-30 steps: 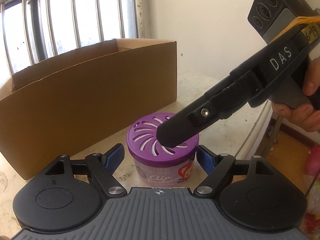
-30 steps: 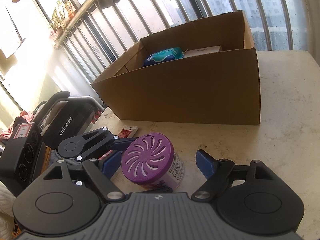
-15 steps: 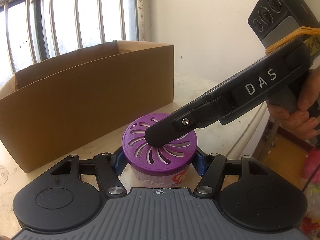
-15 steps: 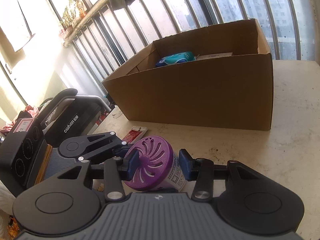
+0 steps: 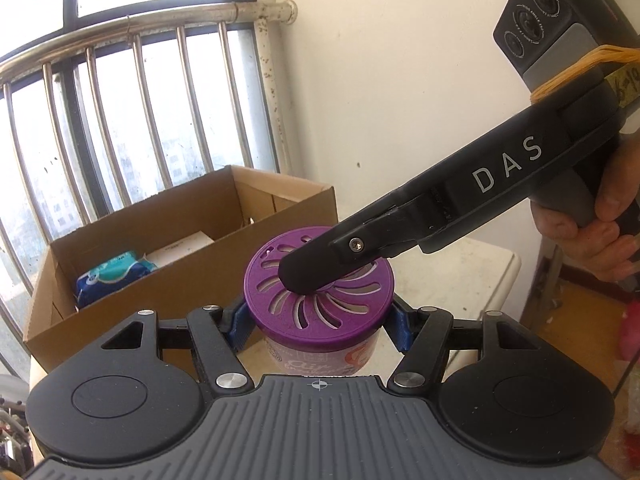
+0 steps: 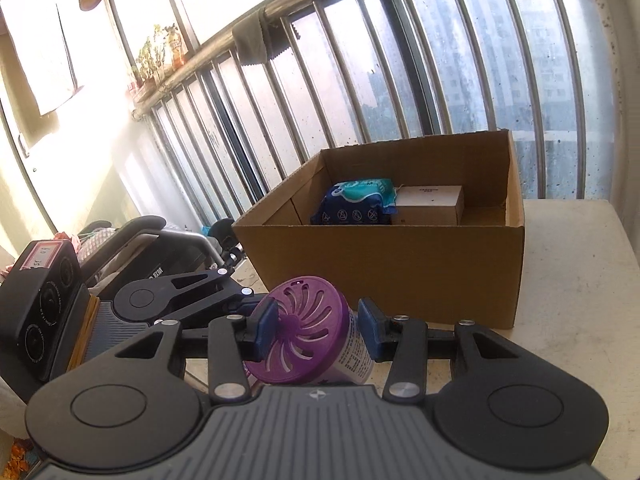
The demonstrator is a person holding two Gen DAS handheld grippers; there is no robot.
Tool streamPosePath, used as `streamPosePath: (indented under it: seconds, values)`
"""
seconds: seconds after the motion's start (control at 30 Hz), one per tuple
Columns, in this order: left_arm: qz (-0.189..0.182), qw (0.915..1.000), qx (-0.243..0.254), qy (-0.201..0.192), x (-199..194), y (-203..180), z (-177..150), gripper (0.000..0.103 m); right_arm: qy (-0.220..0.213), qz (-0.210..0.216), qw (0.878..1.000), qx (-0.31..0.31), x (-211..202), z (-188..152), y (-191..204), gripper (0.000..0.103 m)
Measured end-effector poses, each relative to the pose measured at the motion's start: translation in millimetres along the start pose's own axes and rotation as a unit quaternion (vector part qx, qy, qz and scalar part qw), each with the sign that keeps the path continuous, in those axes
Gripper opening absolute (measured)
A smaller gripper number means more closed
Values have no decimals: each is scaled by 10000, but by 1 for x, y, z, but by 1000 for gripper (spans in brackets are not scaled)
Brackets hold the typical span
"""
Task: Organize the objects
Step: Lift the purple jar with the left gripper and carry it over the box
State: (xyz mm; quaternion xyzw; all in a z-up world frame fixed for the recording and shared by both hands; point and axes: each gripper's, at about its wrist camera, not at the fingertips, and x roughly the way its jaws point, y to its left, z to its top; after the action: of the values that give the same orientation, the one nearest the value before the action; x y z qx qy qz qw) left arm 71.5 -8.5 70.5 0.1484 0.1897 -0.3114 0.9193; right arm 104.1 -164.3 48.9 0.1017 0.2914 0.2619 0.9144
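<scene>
left wrist: our left gripper (image 5: 319,322) clamps the purple-lidded can (image 5: 320,304), held off the counter (image 5: 472,276) in front of the box (image 5: 168,256); right gripper's finger crosses its lid.

right wrist: right gripper (image 6: 318,326) also pinches the can (image 6: 316,340). box (image 6: 384,264) holds a wipes pack (image 6: 358,202) & carton (image 6: 430,204).

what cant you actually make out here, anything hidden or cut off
- Air freshener label: left wrist view, lower text cut off by the left gripper body.
- Cardboard box floor: right wrist view, hidden by its front wall.
- Print on the white carton: too small.
- Right gripper far pad contact: hidden by the can.
</scene>
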Motion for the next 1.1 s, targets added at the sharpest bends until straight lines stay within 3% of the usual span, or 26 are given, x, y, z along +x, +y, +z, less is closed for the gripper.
streamPosePath:
  seconds: [0.2,0.6,0.87,1.1]
  values:
    - [56,9997,221,-68,3,4,27,64,-215,-48,9997,-68,-9,30,0,48]
    - [50,9998,131,-109,30,43,73,64,-312,-71,9993,-211,5,96,-18,48]
    - [-322,9988,189,328,81,84,107,64,-239,-174,9995,138,39,143,-51,48]
    - [-642,9952,18,743,139,116,110,64,205,-335,9974,603,82,171,-98,48]
